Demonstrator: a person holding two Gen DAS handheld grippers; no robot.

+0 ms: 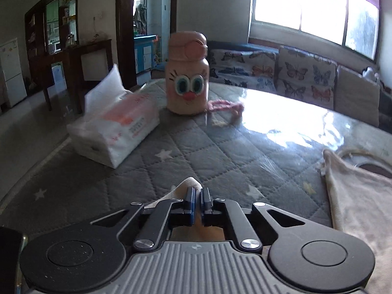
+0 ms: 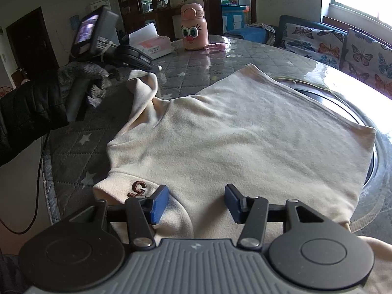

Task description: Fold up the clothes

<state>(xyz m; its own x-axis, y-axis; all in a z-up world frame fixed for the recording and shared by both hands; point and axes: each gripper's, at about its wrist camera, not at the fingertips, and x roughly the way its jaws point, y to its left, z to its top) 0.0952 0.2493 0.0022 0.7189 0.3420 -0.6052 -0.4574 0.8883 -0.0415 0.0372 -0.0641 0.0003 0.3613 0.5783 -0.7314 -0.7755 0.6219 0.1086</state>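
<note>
A cream sweater [image 2: 232,132] lies spread on the grey quilted table [image 2: 186,66], collar with a brown embroidered mark [image 2: 137,188] near the front. My left gripper [image 1: 198,196] is shut on the cream sleeve [image 1: 188,183] and holds it lifted off the table; in the right wrist view the left gripper [image 2: 154,68] shows at the upper left with the sleeve [image 2: 144,90] hanging from it. My right gripper [image 2: 197,201] is open and empty, just above the sweater near the collar. Part of the sweater's body [image 1: 355,196] shows at the right of the left wrist view.
A pink cartoon-face bottle [image 1: 187,73] with a pink strap [image 1: 225,105] and a tissue pack [image 1: 115,127] stand at the table's far side. A round metal-rimmed insert [image 2: 343,103] lies under the sweater's right part. A butterfly-print sofa [image 1: 294,73] stands behind the table.
</note>
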